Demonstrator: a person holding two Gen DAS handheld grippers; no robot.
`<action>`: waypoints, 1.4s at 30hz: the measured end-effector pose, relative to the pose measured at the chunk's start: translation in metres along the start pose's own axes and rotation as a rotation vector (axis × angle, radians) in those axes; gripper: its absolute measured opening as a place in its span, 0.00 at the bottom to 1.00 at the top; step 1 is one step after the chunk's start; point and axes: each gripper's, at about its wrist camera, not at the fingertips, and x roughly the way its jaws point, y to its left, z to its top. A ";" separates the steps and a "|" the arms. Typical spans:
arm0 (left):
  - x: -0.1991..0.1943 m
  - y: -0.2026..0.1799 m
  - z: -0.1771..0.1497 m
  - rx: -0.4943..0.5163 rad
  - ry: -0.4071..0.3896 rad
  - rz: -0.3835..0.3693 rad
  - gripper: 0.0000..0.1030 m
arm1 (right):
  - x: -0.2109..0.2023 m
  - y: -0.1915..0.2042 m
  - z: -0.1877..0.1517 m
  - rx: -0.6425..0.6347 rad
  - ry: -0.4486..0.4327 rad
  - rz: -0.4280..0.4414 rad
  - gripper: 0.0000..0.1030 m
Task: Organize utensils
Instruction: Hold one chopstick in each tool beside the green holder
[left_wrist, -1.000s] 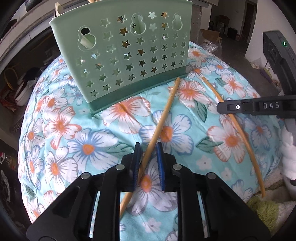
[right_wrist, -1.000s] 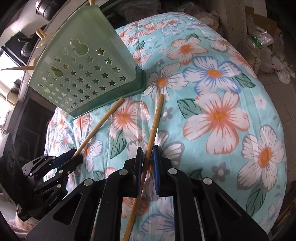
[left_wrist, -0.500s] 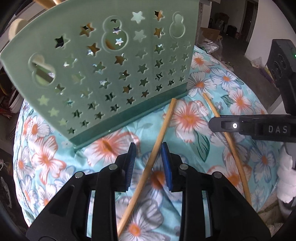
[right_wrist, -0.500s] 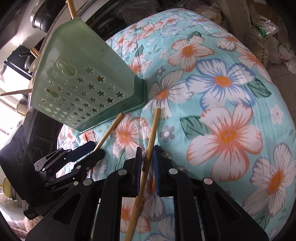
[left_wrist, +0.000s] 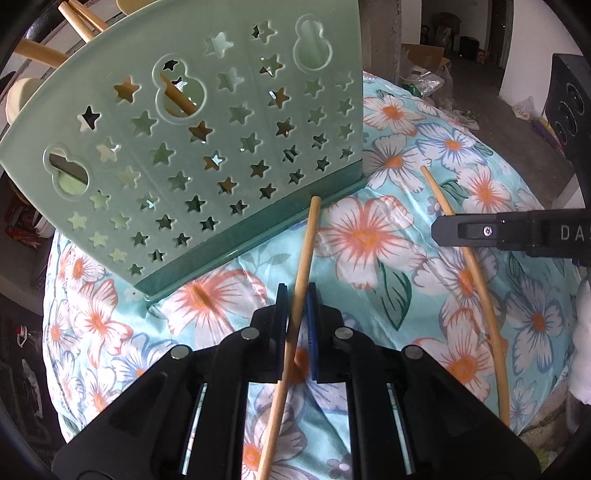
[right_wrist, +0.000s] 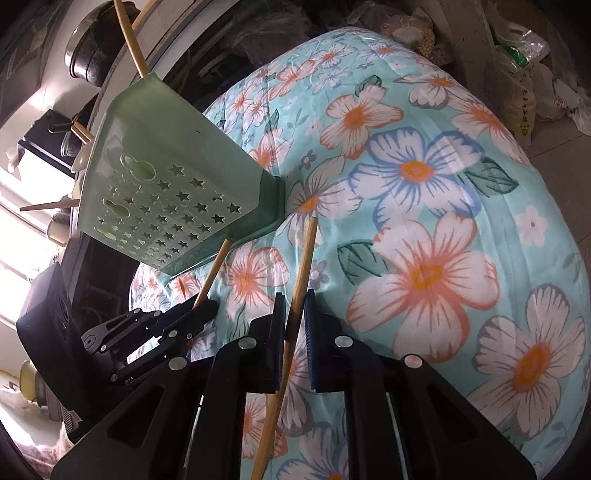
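The left gripper (left_wrist: 295, 314) is closing on a thin wooden chopstick (left_wrist: 306, 236) just before the pale green star-perforated plastic basket (left_wrist: 207, 140). The right gripper (right_wrist: 294, 325) clamps a second wooden chopstick (right_wrist: 304, 254) beside that basket.

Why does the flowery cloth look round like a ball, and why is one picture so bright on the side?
Left wrist view: the fisheye lens bulges the cloth and curves the green holder; corners go black. Right wrist view: same bulge, and window light at the left edge washes out white, while the holder stays sharp.
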 end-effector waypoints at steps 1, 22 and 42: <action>0.001 -0.001 0.002 -0.003 0.004 0.003 0.09 | 0.001 -0.002 0.000 0.007 0.005 0.005 0.10; 0.025 -0.015 0.027 -0.012 0.012 0.033 0.12 | -0.006 -0.013 -0.001 0.028 0.018 0.044 0.11; 0.022 -0.014 0.024 -0.013 0.012 0.037 0.12 | -0.008 -0.016 0.001 0.038 0.021 0.051 0.10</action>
